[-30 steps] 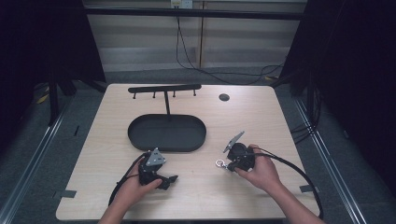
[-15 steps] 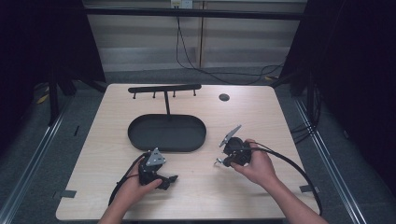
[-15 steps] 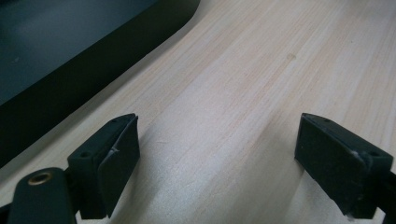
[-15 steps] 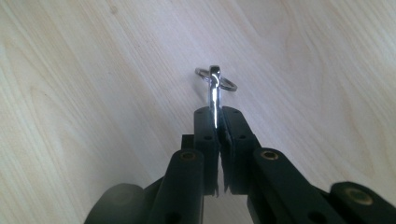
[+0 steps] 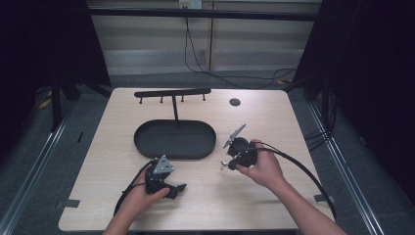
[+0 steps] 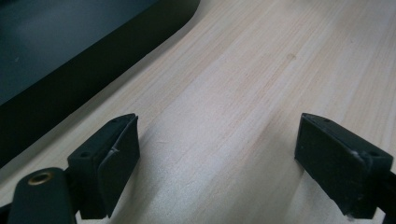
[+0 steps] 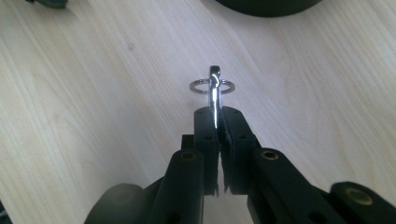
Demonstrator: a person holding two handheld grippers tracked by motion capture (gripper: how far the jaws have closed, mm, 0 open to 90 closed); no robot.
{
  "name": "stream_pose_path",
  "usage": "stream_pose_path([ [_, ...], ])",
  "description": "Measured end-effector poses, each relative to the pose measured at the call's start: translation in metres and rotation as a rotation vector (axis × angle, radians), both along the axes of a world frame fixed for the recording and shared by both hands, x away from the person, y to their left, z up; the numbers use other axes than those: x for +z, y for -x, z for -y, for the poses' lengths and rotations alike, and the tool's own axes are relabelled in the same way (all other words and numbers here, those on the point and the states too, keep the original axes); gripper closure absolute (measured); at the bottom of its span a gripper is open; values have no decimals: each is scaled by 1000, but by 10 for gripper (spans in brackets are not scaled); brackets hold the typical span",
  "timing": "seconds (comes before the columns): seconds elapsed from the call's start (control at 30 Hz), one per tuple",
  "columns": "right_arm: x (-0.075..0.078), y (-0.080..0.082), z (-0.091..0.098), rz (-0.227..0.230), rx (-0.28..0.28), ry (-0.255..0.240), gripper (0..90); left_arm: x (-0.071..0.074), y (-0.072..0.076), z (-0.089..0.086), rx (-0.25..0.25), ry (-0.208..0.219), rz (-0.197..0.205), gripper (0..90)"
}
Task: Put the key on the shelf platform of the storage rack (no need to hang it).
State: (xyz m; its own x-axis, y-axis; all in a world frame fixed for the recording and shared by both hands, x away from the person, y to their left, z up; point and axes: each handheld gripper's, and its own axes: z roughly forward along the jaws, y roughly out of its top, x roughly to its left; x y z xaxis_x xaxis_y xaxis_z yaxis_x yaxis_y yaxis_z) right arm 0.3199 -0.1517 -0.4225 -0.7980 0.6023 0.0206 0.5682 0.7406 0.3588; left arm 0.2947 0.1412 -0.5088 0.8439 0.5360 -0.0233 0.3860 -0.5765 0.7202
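My right gripper (image 5: 228, 163) is shut on a thin shiny metal piece with a small key ring (image 7: 211, 86) through its tip. It looks like a key seen edge-on. It hangs a little above the table (image 5: 274, 122), right of the black oval tray (image 5: 147, 147). In the right gripper view the jaws (image 7: 216, 114) pinch the metal piece (image 7: 214, 100), and the ring pokes out beyond them. Near the front of the table my left gripper (image 5: 177, 189) rests below the tray. It is open (image 6: 217, 154), with bare wood between its pads, and the tray wall (image 6: 70, 70) is at upper left.
A black rack (image 5: 172, 92) with small hooks stands behind the tray on a thin post. A small dark disc (image 5: 234, 102) lies at the back right of the table. Cables trail from both grippers toward the front edge.
My right gripper has risen slightly and shifted toward the tray with the ringed metal piece still in it. The left gripper has stayed put.
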Motion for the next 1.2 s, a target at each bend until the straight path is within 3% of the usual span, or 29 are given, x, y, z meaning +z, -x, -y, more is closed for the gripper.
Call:
stream_pose_path([
  [0.2, 2, -4, -1, 5, -21, -15, 861, 0, 0, 0, 0, 0, 0, 137],
  [0.4, 8, -9, -8, 5, -6, -36, 861, 0, 0, 0, 0, 0, 0, 137],
  [0.73, 20, -18, -22, 10, 4, -21, 861, 0, 0, 0, 0, 0, 0, 137],
  [1.2, 31, -27, -26, 32, -5, -36, 861, 0, 0, 0, 0, 0, 1, 137],
])
